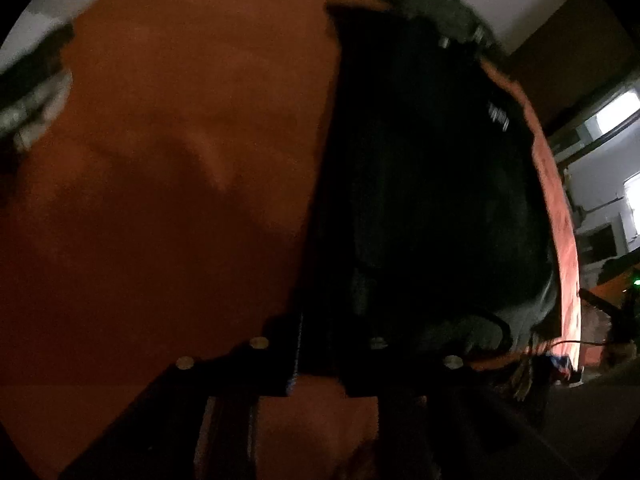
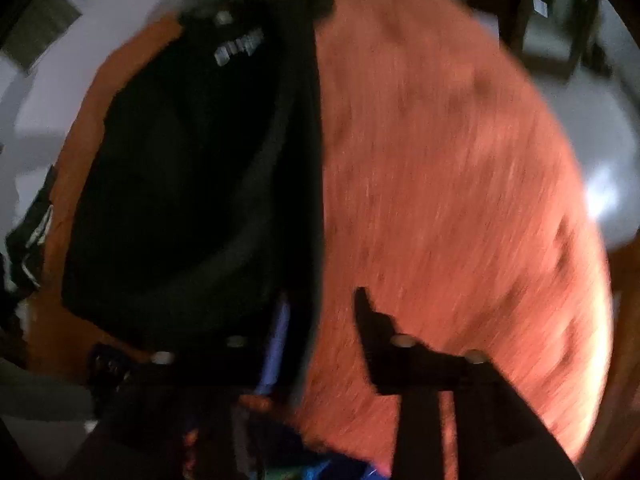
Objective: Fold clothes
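Lying flat on an orange-red cloth surface is a black garment with a small white print near its far end, and both views are pretty dark and smeary so take this loosely. From the right wrist view the garment covers the left half of the surface, with one long straight edge running down the middle. The right gripper sits at the near end of that edge with its jaws spread wide, left finger over the black fabric, right finger over bare orange; can't tell if it's touching. From the left wrist view the left gripper is at the garment near edge, fingers dark against dark cloth, so I honestly can't tell whether it's pinching anything.
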The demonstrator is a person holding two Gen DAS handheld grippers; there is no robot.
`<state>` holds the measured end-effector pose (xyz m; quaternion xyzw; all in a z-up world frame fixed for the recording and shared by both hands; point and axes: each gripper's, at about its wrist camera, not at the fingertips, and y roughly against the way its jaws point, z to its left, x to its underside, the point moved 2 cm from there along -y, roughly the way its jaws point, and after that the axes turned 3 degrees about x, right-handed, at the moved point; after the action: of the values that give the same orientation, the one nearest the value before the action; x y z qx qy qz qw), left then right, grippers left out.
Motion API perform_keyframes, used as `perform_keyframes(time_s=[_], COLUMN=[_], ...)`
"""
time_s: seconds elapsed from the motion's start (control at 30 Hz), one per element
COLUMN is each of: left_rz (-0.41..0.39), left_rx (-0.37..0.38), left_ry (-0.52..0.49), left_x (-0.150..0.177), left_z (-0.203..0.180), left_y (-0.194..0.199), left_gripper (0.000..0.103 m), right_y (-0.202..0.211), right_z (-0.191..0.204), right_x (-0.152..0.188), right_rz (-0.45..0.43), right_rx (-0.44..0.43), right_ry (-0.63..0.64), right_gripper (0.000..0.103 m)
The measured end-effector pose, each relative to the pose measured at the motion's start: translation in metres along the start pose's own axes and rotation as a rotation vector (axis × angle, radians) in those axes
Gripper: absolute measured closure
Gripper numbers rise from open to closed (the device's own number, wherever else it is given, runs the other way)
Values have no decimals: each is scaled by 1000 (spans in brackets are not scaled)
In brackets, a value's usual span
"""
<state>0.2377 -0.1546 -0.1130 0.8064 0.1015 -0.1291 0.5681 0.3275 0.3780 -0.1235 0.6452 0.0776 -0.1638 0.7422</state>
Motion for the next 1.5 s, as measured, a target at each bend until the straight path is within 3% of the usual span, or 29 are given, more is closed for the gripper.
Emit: perform_keyframes(time_s=[0.13,0.27,0.33,0.5,0.53,0.7,0.8,1.07,1.3,1.5], left_rz=[-96,-100,-45,55,59,-21,-29,-55,-73,-95], left_rx=[-6,1,13,182,187,56,21,-51,-69,-99], left_ry=[0,-30,-74,-70,-82,-173,-164,-141,-47,-28], left_x=[-36,-62,-89,-159,-175,-239,-268,-307,-340,-365], left_z=[-13,-16,-34,-76,-88,-131,-141,-117,-52,-24], left_y=[30,34,12,-58,-73,-128,-155,-176,-179,-193], left_gripper=[68,61,57,51,51,51,51,51,51,50], right_y=[6,-22,-38,-68,-73,-98,-109,-134,-140,-157], right_z=[29,52,61,87,91,99,105,108,47,13], right_x=[-24,-41,-55,-100,-110,-159,-182,-220,-250,-291], right_rz=[-85,-107,-103,-129,-137,-181,-202,-212,-346,-322], right_rx=[33,43,57,93,92,75,80,123,10,44], right_ry=[84,124,117,62,49,-26,-43,30,-6,-21], right_gripper=[65,65,65,65,65,65,65,57,57,56])
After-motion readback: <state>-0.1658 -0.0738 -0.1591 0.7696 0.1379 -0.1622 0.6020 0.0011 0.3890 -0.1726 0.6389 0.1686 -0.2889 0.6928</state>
